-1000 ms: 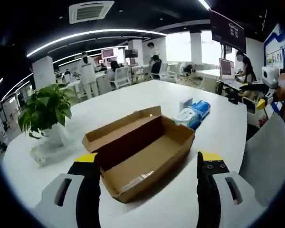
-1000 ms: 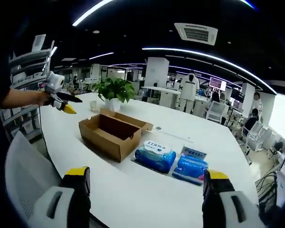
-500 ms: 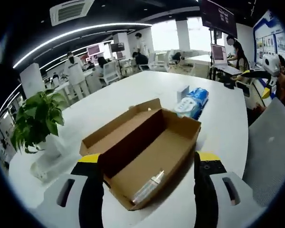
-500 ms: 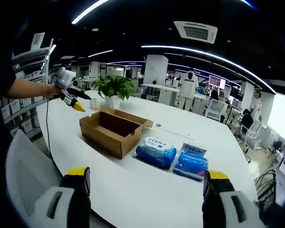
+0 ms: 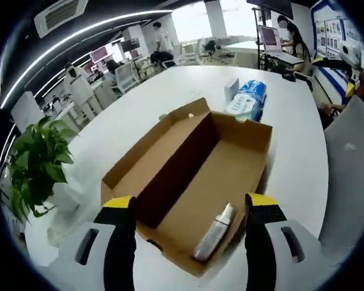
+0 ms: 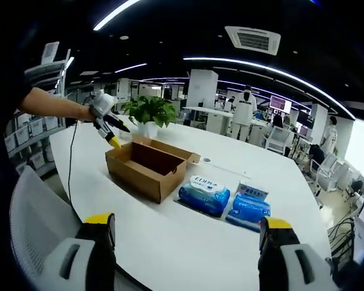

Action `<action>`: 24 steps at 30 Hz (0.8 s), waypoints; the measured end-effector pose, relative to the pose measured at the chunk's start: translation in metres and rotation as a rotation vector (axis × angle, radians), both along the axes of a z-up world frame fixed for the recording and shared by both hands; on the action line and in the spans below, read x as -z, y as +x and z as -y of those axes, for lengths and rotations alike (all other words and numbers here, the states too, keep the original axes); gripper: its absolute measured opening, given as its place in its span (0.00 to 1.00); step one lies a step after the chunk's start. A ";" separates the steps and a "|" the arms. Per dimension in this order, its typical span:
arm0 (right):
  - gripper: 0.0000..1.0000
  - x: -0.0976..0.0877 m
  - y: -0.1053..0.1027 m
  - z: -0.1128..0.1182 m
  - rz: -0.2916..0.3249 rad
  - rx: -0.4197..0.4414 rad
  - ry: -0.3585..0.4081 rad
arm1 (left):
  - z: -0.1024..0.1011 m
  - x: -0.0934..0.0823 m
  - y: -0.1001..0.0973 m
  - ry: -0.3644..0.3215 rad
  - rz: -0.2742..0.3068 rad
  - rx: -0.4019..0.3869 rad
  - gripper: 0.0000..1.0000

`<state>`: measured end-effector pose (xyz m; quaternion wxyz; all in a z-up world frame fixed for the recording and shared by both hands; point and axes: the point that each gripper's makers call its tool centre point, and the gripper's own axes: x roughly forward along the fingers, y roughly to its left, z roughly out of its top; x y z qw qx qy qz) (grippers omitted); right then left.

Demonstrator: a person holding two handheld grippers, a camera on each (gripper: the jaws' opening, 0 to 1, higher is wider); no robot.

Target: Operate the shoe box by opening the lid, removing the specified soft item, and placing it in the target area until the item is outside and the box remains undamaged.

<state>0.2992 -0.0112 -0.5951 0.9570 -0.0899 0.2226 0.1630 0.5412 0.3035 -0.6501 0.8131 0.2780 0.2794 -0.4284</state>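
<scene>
The open cardboard shoe box (image 5: 230,163) lies just beyond my left gripper (image 5: 189,205), its lid folded back to the left. A small pale wrapped item (image 5: 215,233) lies on the box floor near the closest end, between my open jaws and below them. In the right gripper view the box (image 6: 147,173) sits on the white table, and the left gripper (image 6: 116,139) hangs over its left end in a person's hand. My right gripper (image 6: 186,225) stands open near the table's edge, holding nothing, well short of the box. It appears far right (image 5: 349,63) in the left gripper view.
Two blue wet-wipe packs (image 6: 204,194) (image 6: 249,209) lie right of the box, seen beyond it (image 5: 249,97) in the left gripper view. A potted plant (image 6: 148,112) stands behind the box. A grey chair (image 6: 36,224) is at the table's edge. People stand at far desks.
My left gripper has come forward and tipped down over the box, so the wrapped item inside now shows fully. The right gripper has hardly moved.
</scene>
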 end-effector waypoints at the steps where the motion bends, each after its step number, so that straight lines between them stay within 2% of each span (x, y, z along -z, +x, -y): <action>1: 0.99 0.000 0.000 0.000 -0.001 0.001 0.001 | 0.001 0.004 0.003 0.014 -0.006 0.016 0.73; 6: 0.99 0.000 -0.005 0.001 -0.016 0.007 0.009 | 0.002 0.018 0.011 0.084 -0.030 0.052 0.73; 9: 0.99 -0.002 -0.008 0.000 -0.018 0.002 0.014 | 0.005 0.027 0.010 0.115 -0.064 0.073 0.73; 12: 0.99 -0.002 -0.010 0.002 -0.021 0.004 0.006 | 0.006 0.038 0.009 0.175 -0.087 0.107 0.72; 14: 0.99 -0.002 -0.010 0.004 -0.026 0.014 0.006 | 0.008 0.042 0.009 0.207 -0.087 0.131 0.72; 16: 0.99 -0.001 -0.012 0.007 -0.032 0.022 0.001 | 0.010 0.046 0.010 0.266 -0.056 0.185 0.72; 18: 0.99 0.000 -0.014 0.009 -0.038 0.029 -0.009 | 0.016 0.051 0.004 0.268 -0.082 0.212 0.72; 21: 0.99 0.000 -0.016 0.013 -0.038 0.040 -0.012 | 0.022 0.057 0.002 0.293 -0.087 0.254 0.72; 24: 0.99 0.001 -0.018 0.015 -0.049 0.048 -0.015 | 0.025 0.065 -0.001 0.304 -0.128 0.273 0.72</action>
